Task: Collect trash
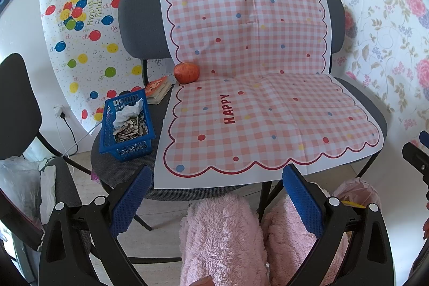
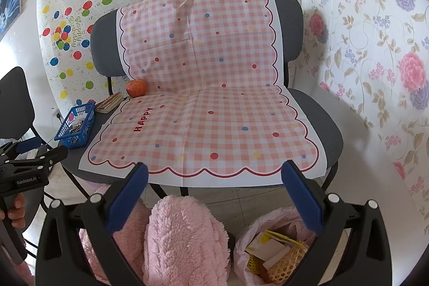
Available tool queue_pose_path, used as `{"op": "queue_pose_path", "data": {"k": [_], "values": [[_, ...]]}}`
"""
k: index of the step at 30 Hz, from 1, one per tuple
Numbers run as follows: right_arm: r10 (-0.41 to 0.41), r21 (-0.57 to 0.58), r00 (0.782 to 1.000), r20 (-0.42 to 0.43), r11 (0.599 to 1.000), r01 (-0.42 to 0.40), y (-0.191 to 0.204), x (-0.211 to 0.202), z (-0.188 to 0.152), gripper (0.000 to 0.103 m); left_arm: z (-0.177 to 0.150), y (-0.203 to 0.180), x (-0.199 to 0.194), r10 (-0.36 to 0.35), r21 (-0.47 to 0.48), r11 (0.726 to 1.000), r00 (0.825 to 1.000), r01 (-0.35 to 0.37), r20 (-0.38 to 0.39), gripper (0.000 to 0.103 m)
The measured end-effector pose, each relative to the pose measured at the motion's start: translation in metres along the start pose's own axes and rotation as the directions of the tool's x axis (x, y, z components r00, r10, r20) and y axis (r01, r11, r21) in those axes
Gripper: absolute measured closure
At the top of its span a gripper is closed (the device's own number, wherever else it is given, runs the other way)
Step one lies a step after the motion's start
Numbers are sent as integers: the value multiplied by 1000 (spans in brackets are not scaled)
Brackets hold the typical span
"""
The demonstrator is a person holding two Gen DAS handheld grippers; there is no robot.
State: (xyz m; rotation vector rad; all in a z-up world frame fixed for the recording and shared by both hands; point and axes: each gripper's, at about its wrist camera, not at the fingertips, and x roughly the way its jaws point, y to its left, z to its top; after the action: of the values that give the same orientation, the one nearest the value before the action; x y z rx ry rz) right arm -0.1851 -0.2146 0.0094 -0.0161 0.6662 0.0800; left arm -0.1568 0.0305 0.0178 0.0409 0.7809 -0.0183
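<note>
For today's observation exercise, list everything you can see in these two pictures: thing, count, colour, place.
Chair: one, grey, centre.
Cloth: one, pink check, draped over the chair.
Apple: one, red, back of the seat.
Book: one, beside the apple.
Basket: one, blue, seat's left edge, holding seed shells and crumpled tissue.
Second chair: one, black, far left.
Bin bag: one, pink, on the floor, holding paper scraps and a woven basket.
Fleece legs: pink, bottom.
Left gripper: open, empty.
Right gripper: open, empty.

Blue basket (image 1: 126, 125) of shells, crumpled tissue (image 1: 128, 111)
</note>
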Motion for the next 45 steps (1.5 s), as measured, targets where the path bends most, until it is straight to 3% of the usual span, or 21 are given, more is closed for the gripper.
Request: {"op": "queue_pose_path", "data": {"k": [36,45], "values": [[3,9,1000,-7,1000,-3,-4,2,-3,6,-3,3,6,-3,2,1000,1000,3,-3,6],[-1,25,999,-41,1000,2,-10,22,-2,6,1,-3,29,-30,12,999,999,30,-23,6]]}}
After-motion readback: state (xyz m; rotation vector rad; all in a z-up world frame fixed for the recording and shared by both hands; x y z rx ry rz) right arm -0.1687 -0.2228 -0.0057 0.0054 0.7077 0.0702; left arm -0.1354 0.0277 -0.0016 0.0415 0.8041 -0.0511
